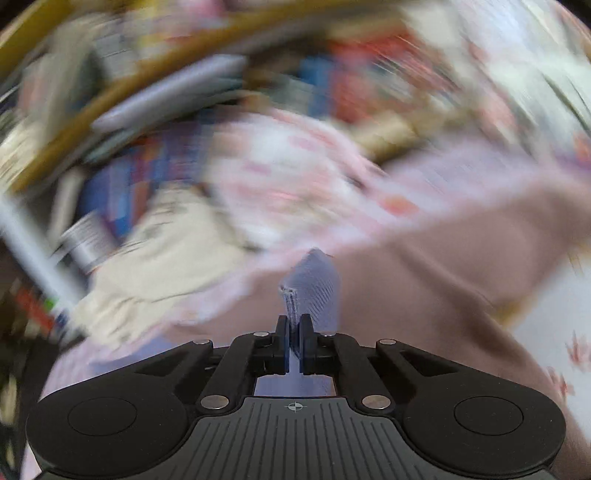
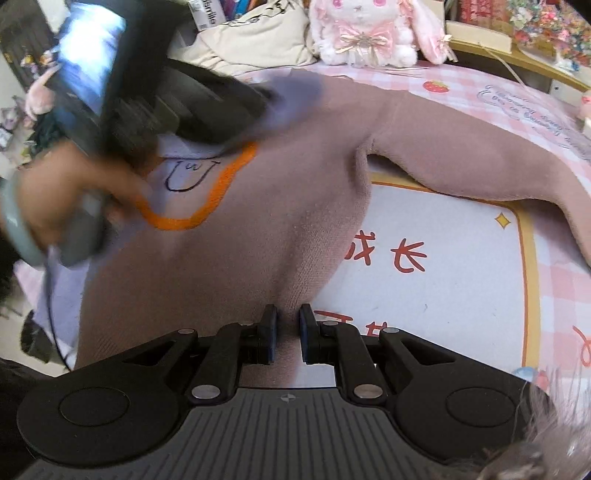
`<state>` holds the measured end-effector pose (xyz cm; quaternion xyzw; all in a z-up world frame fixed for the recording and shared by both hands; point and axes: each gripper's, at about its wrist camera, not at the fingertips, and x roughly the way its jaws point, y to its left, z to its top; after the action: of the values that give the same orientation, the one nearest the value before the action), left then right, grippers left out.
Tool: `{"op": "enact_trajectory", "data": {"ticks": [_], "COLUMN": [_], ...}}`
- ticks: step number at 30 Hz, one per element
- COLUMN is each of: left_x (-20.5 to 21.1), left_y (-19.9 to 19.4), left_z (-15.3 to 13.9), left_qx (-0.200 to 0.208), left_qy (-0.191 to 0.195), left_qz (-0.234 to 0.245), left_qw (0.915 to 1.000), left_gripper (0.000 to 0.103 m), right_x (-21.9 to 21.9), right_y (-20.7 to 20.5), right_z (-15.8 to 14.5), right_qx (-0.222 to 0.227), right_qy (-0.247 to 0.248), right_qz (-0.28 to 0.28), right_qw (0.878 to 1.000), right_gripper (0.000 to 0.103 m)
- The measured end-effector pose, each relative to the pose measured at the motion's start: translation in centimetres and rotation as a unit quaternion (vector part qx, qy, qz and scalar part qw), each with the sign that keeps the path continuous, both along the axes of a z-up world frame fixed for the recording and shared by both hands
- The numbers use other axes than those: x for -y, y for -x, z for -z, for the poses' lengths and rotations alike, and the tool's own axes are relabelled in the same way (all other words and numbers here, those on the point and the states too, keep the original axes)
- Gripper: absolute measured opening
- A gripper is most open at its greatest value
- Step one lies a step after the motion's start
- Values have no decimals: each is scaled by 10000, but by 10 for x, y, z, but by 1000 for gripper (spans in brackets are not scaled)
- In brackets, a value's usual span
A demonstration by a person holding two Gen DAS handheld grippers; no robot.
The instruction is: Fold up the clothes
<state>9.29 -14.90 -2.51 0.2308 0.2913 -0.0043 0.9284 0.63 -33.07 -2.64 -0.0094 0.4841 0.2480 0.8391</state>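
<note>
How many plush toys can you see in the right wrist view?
1: a pink-and-white plush rabbit sits at the far edge of the bed, behind the brown sweater. Others may be hidden.

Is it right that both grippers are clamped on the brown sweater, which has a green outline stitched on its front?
Not quite: the outline is orange, not green, as the right wrist view shows. The rest holds: the right gripper pinches the brown sweater, and the left gripper grips its lavender edge.
</note>
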Motion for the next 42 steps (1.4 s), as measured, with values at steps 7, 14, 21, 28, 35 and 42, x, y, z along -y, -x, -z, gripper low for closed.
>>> {"op": "enact_trajectory", "data": {"ticks": [7, 14, 21, 28, 35, 42], "left_x": [-158, -300, -366, -378, -309, -260], "left_y": [25, 58, 79, 102, 122, 104], "left_z": [-60, -73, -42, -24, -16, 14], "left_qx": [714, 878, 554, 322, -321, -1342], "left_qy": [796, 915, 942, 896, 2644, 3162], "left_qz": [-1517, -2844, -3446, -3754, -2075, -1335], "left_qw": [9826, 9503, 9324, 9219, 9413, 9296], "left_gripper": [4, 4, 5, 62, 62, 60], "right_x": [-14, -28, -35, -43, -43, -38], "right_y": [9, 9, 9, 11, 14, 22], "right_z": [0, 1, 2, 2, 1, 0], "right_qx": [122, 162, 132, 185, 198, 121], "right_qy": [344, 610, 701, 896, 890, 738], "right_qz": [457, 742, 1137, 1362, 1689, 2020], "right_qw": [9983, 9952, 9910, 9865, 9814, 9765], "right_gripper": [14, 17, 17, 17, 20, 21]}}
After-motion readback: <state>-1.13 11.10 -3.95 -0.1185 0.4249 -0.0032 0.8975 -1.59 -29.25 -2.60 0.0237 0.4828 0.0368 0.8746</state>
